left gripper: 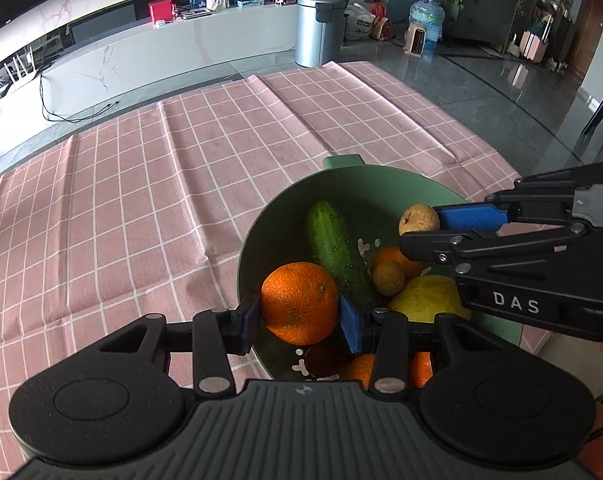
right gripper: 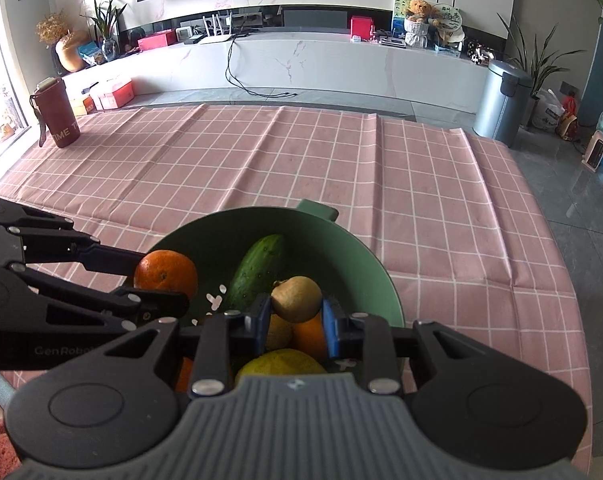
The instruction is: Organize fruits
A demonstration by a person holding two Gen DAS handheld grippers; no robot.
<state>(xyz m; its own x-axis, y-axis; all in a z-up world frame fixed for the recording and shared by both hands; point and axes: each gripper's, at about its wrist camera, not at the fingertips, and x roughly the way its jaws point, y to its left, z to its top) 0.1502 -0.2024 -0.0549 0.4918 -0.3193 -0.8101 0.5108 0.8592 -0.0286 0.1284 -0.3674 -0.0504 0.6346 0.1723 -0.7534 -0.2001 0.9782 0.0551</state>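
Tablecloth (right gripper: 261, 152) lies open — only the red cup (right gripper: 59, 118) stands far-left.

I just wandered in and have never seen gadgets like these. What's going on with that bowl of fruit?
A person is working with two handheld grippers over a green bowl on a pink checked tablecloth. The left gripper is clamped on an orange, and the right gripper on a small tan fruit. Both fruits are held above the bowl, which holds a cucumber, more oranges and a yellow fruit. No fruit lies on the cloth yet.
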